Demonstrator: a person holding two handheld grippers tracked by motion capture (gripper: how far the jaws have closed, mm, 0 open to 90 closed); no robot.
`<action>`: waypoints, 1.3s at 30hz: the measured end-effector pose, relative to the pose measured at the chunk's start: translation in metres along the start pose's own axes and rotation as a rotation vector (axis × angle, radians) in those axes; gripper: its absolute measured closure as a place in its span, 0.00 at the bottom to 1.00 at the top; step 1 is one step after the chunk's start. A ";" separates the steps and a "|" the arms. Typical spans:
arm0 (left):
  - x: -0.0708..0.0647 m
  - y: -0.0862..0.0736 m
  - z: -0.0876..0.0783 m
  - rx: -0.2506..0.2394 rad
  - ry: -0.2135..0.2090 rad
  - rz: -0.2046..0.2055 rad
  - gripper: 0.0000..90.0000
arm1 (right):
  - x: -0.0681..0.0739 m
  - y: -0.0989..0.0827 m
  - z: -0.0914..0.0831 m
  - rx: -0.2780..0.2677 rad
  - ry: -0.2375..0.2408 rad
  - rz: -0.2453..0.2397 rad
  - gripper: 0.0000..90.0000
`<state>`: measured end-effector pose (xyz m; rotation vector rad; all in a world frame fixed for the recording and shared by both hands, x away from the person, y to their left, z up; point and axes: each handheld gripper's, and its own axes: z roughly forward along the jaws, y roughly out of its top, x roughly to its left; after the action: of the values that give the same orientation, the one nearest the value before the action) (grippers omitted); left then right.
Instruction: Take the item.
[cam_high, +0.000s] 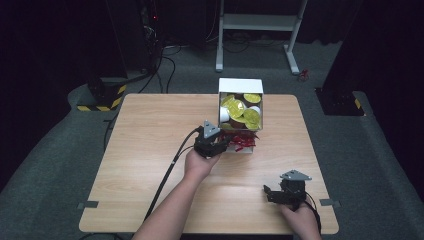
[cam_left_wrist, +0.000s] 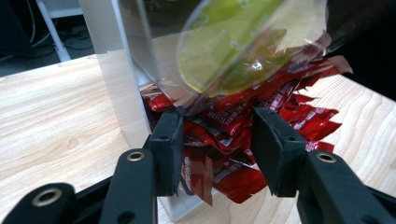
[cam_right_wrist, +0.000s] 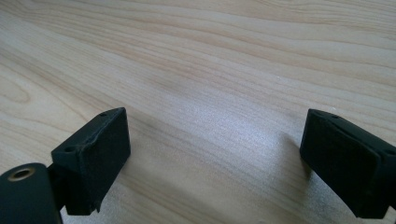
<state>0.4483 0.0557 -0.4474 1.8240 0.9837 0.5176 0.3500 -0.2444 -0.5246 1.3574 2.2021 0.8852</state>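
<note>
— Red foil sachets (cam_left_wrist: 243, 140) lie heaped at the open front of the white box (cam_high: 240, 86), some spilling onto the wooden table (cam_high: 150, 165). The left gripper (cam_left_wrist: 215, 140) is right at that heap, jaws partly apart with several sachets between them; I cannot tell whether the pads are pressing yet.

— And above the sachets?

— A clear cup with a yellow-green lid (cam_left_wrist: 219, 51) hangs just over the jaws, tilted, one of many such cups (cam_high: 239, 111) packed in the box.

— So the risk?

— I'd say closing here could catch a bunch of sachets instead of one, or only pinch a slippery corner that slides out on the lift. Pulling back might also drag the heap and loosen that cup, so it tips out onto the table.

— The other hand?

— The right gripper (cam_high: 274, 194) rests near the table's near edge, well apart from the box, jaws spread wide over bare wood, holding nothing.
</note>
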 end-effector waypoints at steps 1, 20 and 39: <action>0.001 0.000 -0.001 0.002 -0.003 -0.003 0.63 | 0.000 -0.001 -0.001 0.001 0.001 0.000 0.10; 0.000 -0.002 -0.012 0.008 0.014 0.036 0.94 | 0.000 -0.001 -0.001 0.000 0.002 -0.004 0.10; -0.013 -0.006 -0.037 -0.046 0.011 0.080 0.87 | 0.000 -0.001 -0.001 -0.001 0.002 -0.006 0.09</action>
<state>0.4123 0.0664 -0.4357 1.8268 0.9018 0.5953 0.3489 -0.2447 -0.5247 1.3498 2.2061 0.8858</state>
